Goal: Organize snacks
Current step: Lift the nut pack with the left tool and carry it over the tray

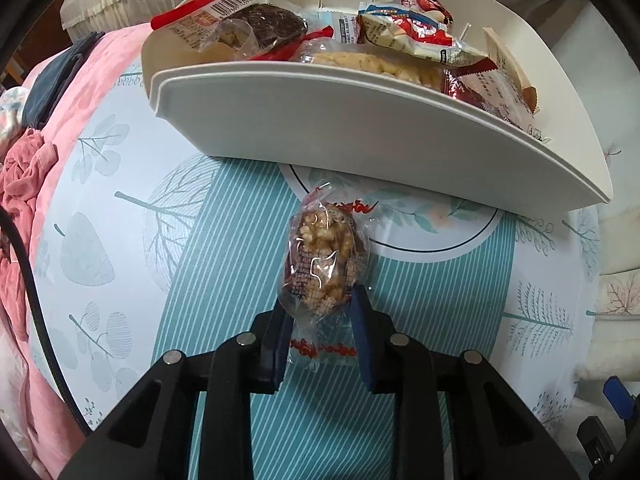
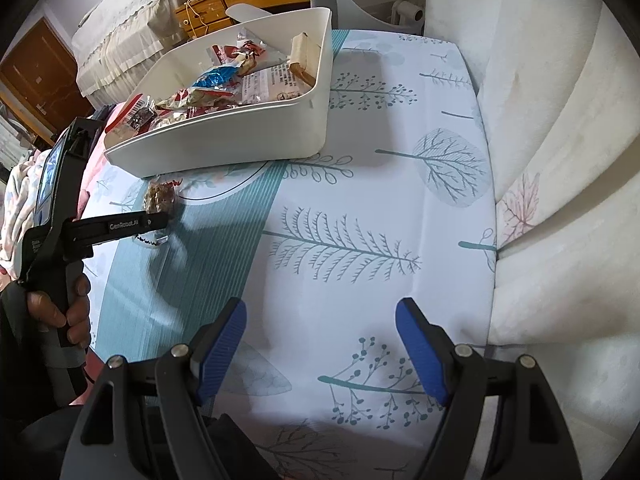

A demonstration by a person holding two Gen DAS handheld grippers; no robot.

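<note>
The left gripper (image 1: 320, 312) has its blue pads pinched on the near end of a clear-wrapped nut-brittle snack (image 1: 322, 264), which lies lengthwise on the leaf-patterned tablecloth (image 1: 224, 256) just short of the white bin (image 1: 360, 128); the wrapper's crimped tail pokes back between the fingers. The right gripper (image 2: 320, 340) hangs with its jaws wide apart and nothing between them, over a bare stretch of cloth well to the side. By the look of it the sorting is nearly finished: the bin already holds a heap of packets, among them a dark round cake in a red-edged wrapper (image 1: 256, 24) and several red-and-white sachets (image 1: 416, 28), and this snack is the only loose one that shows on the table. What is left, I judge, is to lift it over the bin's near wall, which stands tall and close ahead, so the snack must rise clear of the rim before moving forward. Room is generous to the right across the open cloth; to the left the table edge drops off beside pink bedding (image 1: 28, 184), and a pale cushioned seat (image 2: 560, 160) borders the far right side.
</note>
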